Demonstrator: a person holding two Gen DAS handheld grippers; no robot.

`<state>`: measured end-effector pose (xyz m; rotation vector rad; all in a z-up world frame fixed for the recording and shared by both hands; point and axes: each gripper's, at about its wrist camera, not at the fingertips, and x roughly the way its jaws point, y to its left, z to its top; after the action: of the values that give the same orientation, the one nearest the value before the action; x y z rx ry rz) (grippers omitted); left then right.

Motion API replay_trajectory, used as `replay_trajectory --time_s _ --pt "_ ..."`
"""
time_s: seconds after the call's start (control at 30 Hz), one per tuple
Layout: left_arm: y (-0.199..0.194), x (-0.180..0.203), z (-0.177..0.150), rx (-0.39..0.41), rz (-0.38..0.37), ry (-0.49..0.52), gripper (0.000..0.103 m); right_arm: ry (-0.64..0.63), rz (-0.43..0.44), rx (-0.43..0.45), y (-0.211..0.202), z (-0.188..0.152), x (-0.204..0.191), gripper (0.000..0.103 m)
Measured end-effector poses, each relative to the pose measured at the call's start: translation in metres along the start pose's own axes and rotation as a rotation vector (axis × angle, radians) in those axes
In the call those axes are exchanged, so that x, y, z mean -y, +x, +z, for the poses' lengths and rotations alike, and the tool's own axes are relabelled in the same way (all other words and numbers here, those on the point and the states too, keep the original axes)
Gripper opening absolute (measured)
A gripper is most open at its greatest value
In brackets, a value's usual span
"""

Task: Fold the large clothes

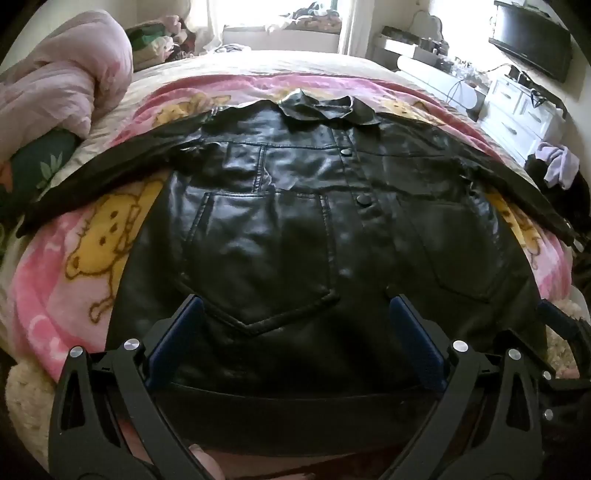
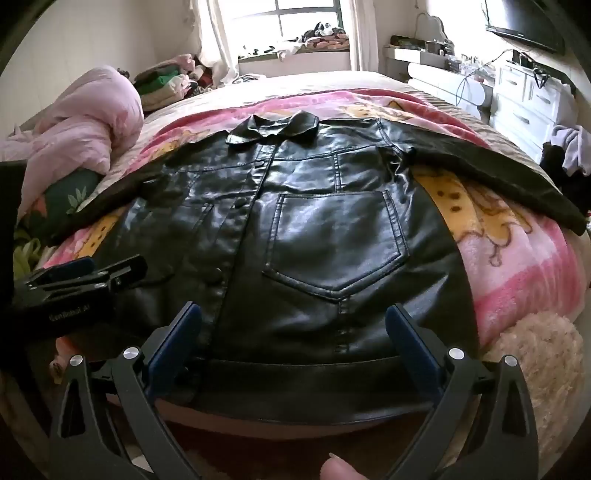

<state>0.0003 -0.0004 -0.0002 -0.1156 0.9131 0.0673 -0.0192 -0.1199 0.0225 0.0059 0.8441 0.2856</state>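
Lying flat and face up on the pink blanket (image 1: 55,295) at the bed's near edge, one black leather jacket (image 1: 295,206) spreads both sleeves toward the side edges; it looks heavy, slick and half-stiff, likely to slide rather than crease, so the hem corners or sleeve cuffs seem the best holds; two tongs, left tongs (image 1: 293,332) and right tongs (image 2: 293,332), hover released above the hem, grasping nothing.

The black leather jacket (image 1: 280,221) covers the middle of the pink cartoon blanket (image 1: 55,288); its hem dips behind the left gripper (image 1: 293,317) fingers (image 1: 177,332). In the right wrist view, the right sleeve end (image 2: 576,225) is cut off by the rim, and the windowsill clutter (image 2: 317,33) is too small to identify
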Motion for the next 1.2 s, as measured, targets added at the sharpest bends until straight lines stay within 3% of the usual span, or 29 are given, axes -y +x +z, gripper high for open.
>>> replay_trajectory --time_s 0.2,0.33,0.43,1.2 --pt "-0.001 0.001 0.000 0.016 0.010 0.007 0.094 -0.027 -0.022 -0.008 0.000 -0.003 -0.010 0.099" --pt "-0.003 0.004 0.002 0.010 0.033 0.000 0.094 0.002 0.013 0.005 -0.004 0.000 0.000 0.099" --pt "-0.005 0.001 0.003 0.013 0.008 -0.007 0.094 0.003 0.010 0.003 0.000 0.000 0.001 0.099" --pt "-0.007 -0.002 -0.001 0.020 0.015 0.000 0.094 -0.004 0.008 0.007 -0.003 0.001 -0.004 0.099"
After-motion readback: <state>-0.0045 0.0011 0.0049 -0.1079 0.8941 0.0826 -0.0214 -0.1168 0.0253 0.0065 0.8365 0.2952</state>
